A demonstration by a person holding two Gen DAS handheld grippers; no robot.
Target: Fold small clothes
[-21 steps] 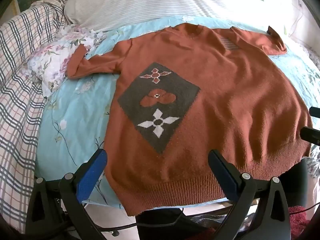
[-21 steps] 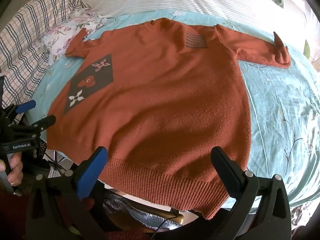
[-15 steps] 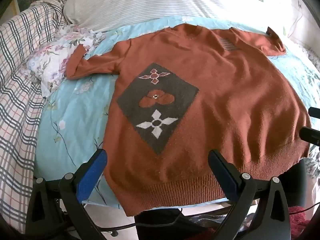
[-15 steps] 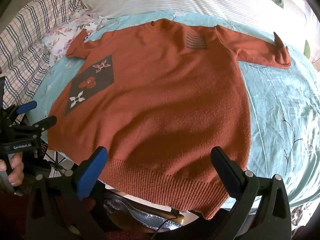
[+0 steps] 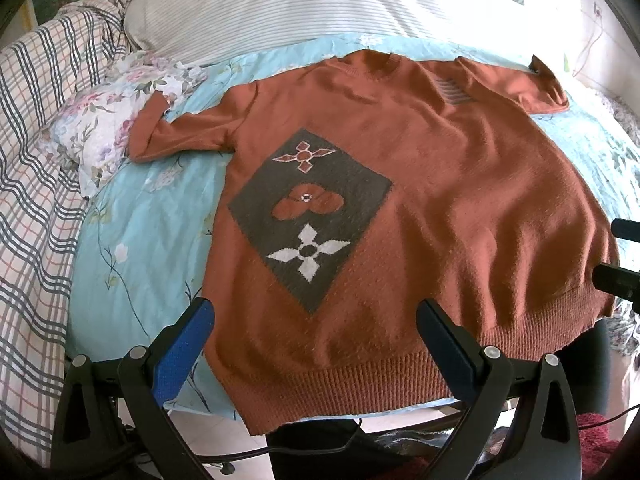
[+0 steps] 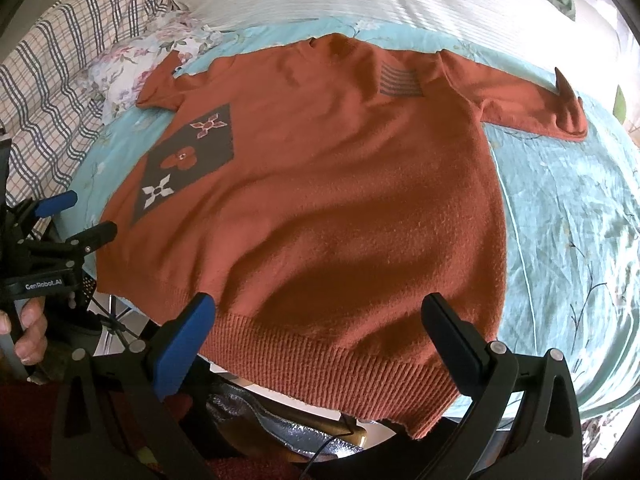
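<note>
A rust-orange knitted sweater (image 5: 440, 208) (image 6: 340, 200) lies flat, front up, on the light blue floral sheet (image 5: 140, 240), both sleeves spread sideways. A dark diamond patch (image 5: 308, 216) with flower motifs sits on its left half. My left gripper (image 5: 314, 312) hovers wide open above the left part of the ribbed hem (image 5: 380, 376), nothing between its fingers. Over the right part of the hem (image 6: 332, 364) my right gripper (image 6: 318, 308) is open too and empty. The left gripper (image 6: 76, 216) also shows at the left edge of the right wrist view, held by a hand (image 6: 30, 332).
A striped white pillow (image 5: 320, 4) lies behind the sweater. A plaid blanket (image 5: 36, 160) and a floral cloth (image 5: 108, 120) lie to the left. The bed's front edge runs just under the hem, with floor and cables (image 5: 300, 444) below it.
Both views have drifted very slightly. The sweater lies as before and both grippers stay open.
</note>
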